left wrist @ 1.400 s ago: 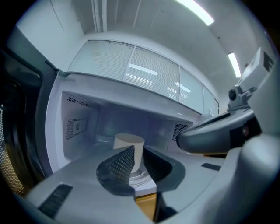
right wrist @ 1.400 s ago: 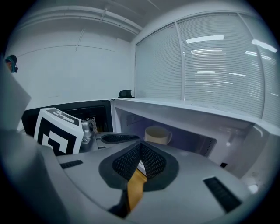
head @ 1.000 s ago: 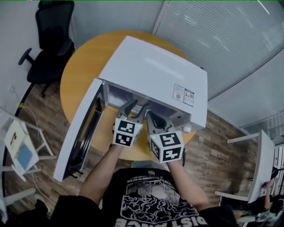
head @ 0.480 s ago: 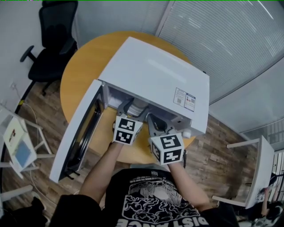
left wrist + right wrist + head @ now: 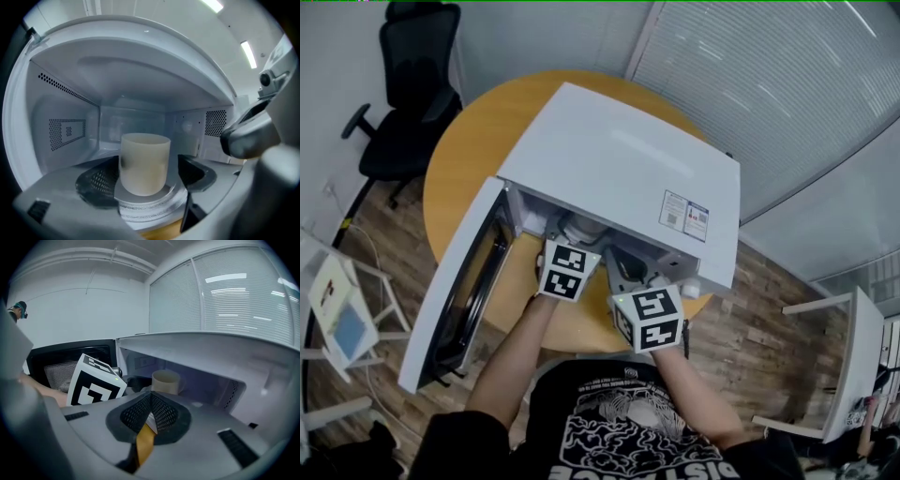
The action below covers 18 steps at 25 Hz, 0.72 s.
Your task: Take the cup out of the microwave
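Cup (image 5: 144, 161) stands upright on the turntable (image 5: 146, 207) inside the microwave (image 5: 609, 169), between the jaws of the left tool (image 5: 145, 182), just opened wide and not touching it. An off-centre squeeze could tip it. The right tool (image 5: 149, 411) waits closed and empty.

A round wooden table (image 5: 455, 169) stands on a plank floor (image 5: 769, 305). A black office chair (image 5: 408, 94) sits near it. Pale blinds (image 5: 787, 84) cover the windows, and strip lights (image 5: 248, 54) glow overhead.

Only illegible print on microwave sticker (image 5: 685, 215)
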### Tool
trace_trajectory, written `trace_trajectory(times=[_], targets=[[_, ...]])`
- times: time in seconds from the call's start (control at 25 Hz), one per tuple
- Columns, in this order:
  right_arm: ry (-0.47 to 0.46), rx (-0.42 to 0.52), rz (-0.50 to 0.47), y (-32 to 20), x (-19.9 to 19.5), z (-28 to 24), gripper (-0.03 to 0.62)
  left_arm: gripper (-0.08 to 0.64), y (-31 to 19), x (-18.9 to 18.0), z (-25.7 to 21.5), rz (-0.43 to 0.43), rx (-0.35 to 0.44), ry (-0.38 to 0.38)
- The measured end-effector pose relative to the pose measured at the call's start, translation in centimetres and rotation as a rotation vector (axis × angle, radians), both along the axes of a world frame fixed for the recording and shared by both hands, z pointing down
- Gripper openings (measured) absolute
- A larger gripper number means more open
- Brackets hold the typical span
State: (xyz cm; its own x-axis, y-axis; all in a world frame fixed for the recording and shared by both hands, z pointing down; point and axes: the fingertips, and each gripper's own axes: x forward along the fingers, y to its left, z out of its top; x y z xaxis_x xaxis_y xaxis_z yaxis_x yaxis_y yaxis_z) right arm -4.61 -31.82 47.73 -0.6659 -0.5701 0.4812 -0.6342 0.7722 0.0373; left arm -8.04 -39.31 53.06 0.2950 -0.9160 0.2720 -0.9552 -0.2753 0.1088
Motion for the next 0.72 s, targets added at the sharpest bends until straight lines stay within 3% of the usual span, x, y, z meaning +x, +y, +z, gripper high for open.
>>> trace_trajectory(times=[0.24,0.72], targets=[[-0.015,-0.008,-0.005,-0.2,0.3,0.1,0.015,0.454,-1.1,0.2,0.8,-0.004,-0.028,-0.02],[-0.022,-0.027,-0.03,-1.1,0.8,1.2,0.015,0.46,-3.0,-0.1,1.0,-0.026,-0.035,-0.062]])
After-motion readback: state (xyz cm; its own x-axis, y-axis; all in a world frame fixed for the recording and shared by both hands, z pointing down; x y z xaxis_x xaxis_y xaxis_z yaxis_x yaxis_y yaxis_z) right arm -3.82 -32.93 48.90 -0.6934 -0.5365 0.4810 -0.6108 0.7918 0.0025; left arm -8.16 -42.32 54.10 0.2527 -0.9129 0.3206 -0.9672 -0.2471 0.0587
